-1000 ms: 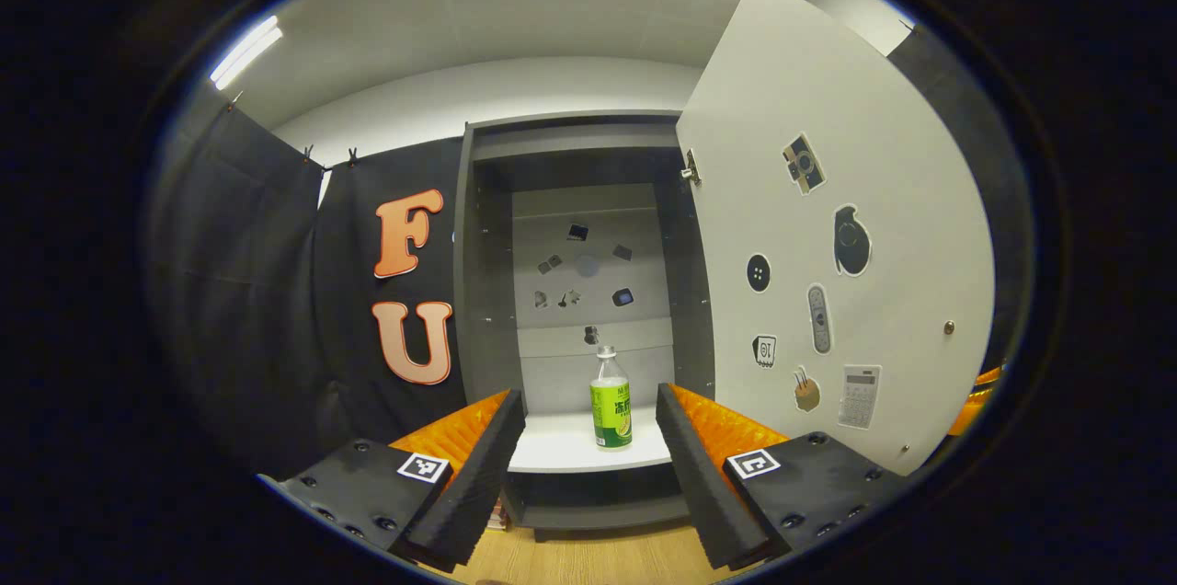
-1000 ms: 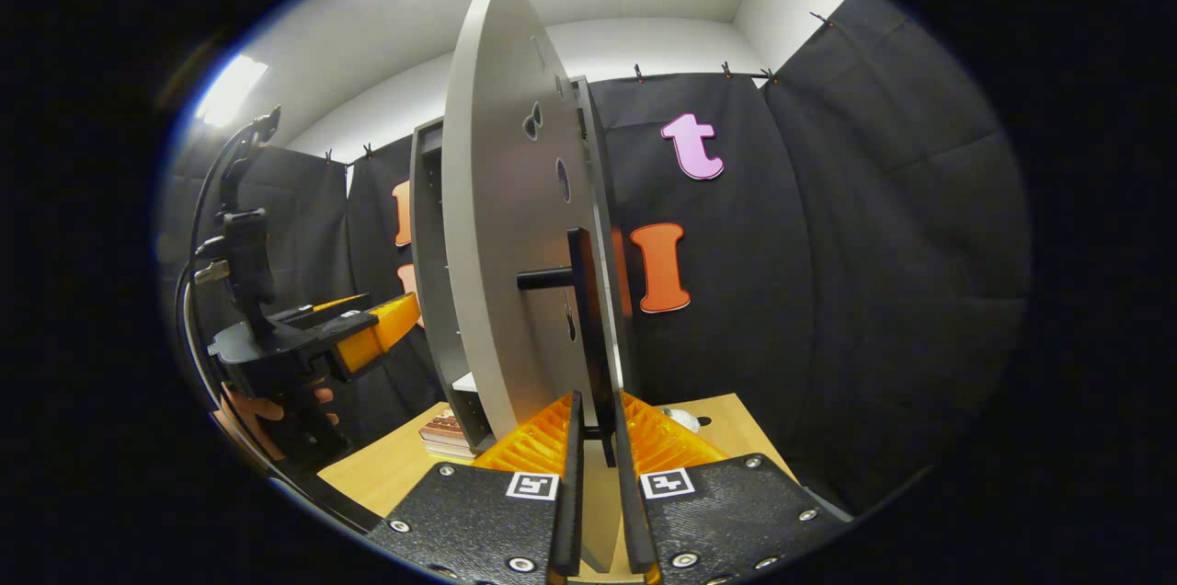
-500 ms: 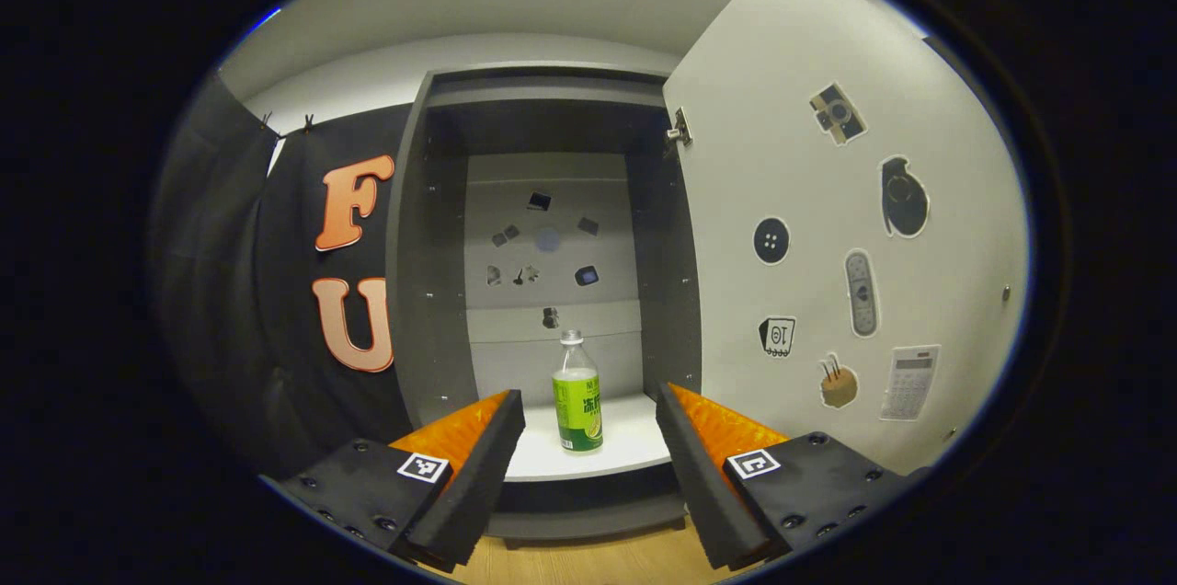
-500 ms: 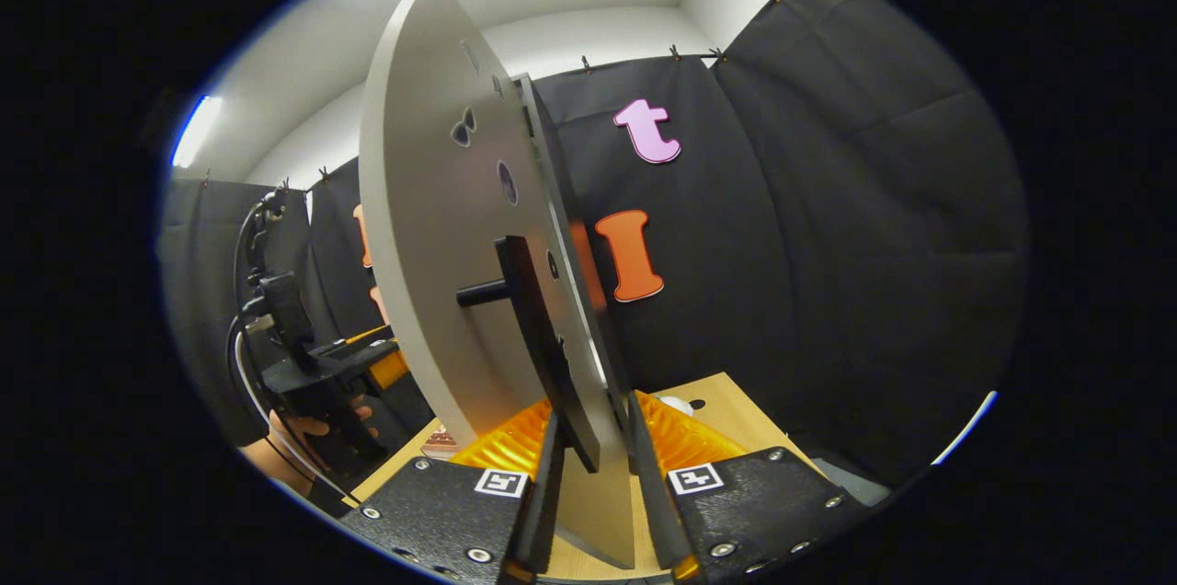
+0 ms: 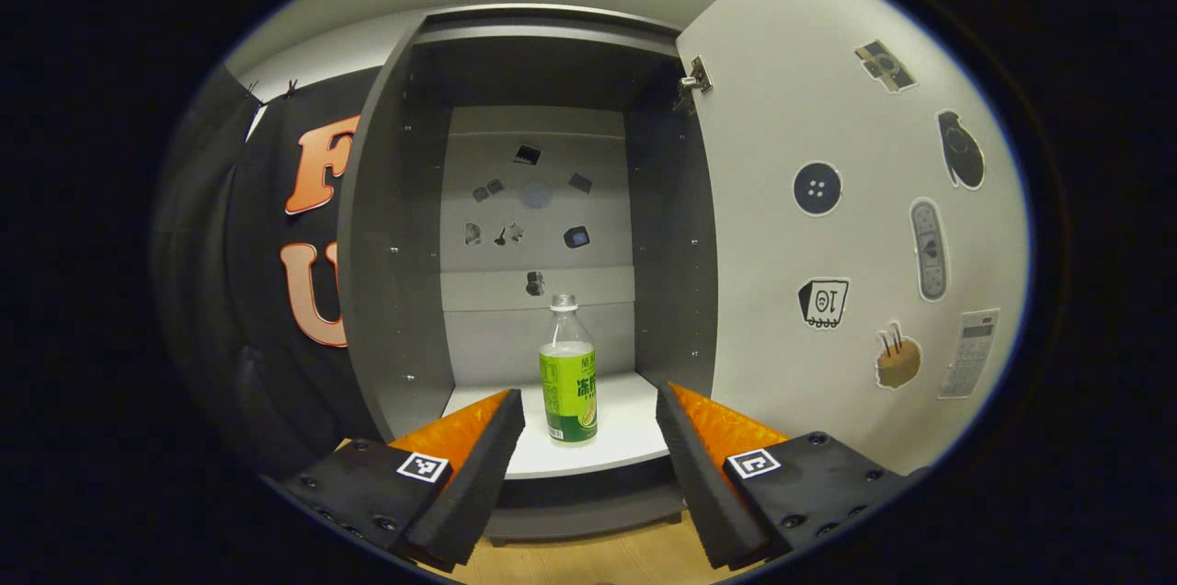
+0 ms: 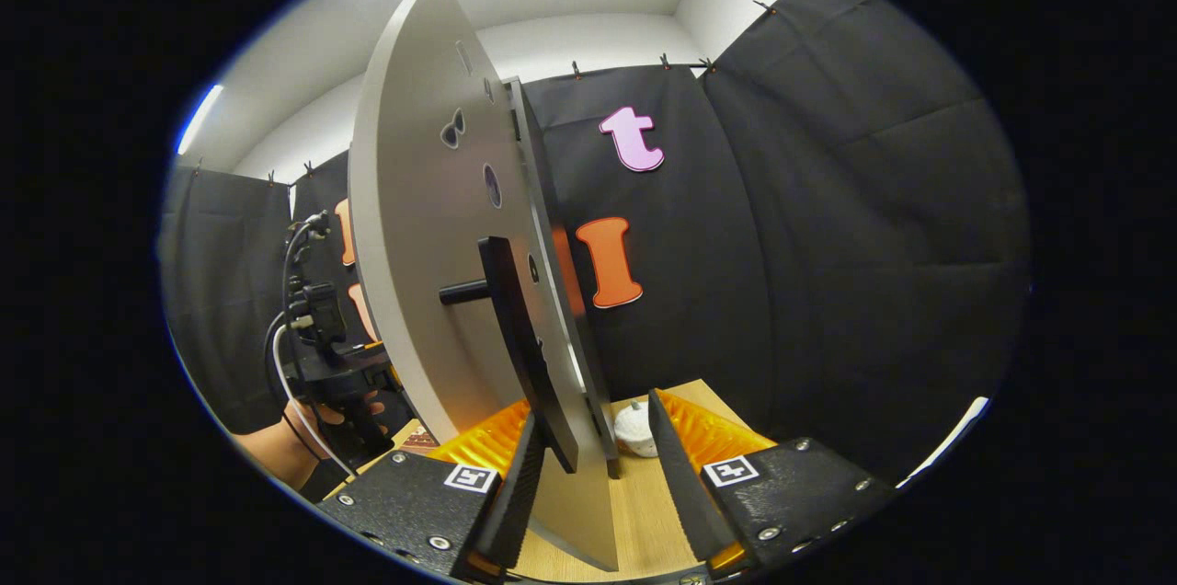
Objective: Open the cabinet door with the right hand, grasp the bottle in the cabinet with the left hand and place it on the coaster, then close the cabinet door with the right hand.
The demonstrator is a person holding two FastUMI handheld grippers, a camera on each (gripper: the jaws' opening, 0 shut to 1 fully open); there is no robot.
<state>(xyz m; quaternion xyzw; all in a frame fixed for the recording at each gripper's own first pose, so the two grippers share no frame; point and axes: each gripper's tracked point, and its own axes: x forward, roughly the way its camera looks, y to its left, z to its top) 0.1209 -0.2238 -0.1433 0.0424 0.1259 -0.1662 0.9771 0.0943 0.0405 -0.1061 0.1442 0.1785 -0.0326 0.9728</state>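
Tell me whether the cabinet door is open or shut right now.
Open. The cabinet door is swung wide to the right, baring the shelf where the bottle stands upright.

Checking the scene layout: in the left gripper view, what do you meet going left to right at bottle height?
Black cloth wall → cabinet side panel → bottle → open cabinet door.

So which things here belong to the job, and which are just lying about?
Job:
bottle on the cabinet shelf
cabinet door, open
door handle
left gripper, right gripper

Lying about:
stickers on the door
small white object on the table
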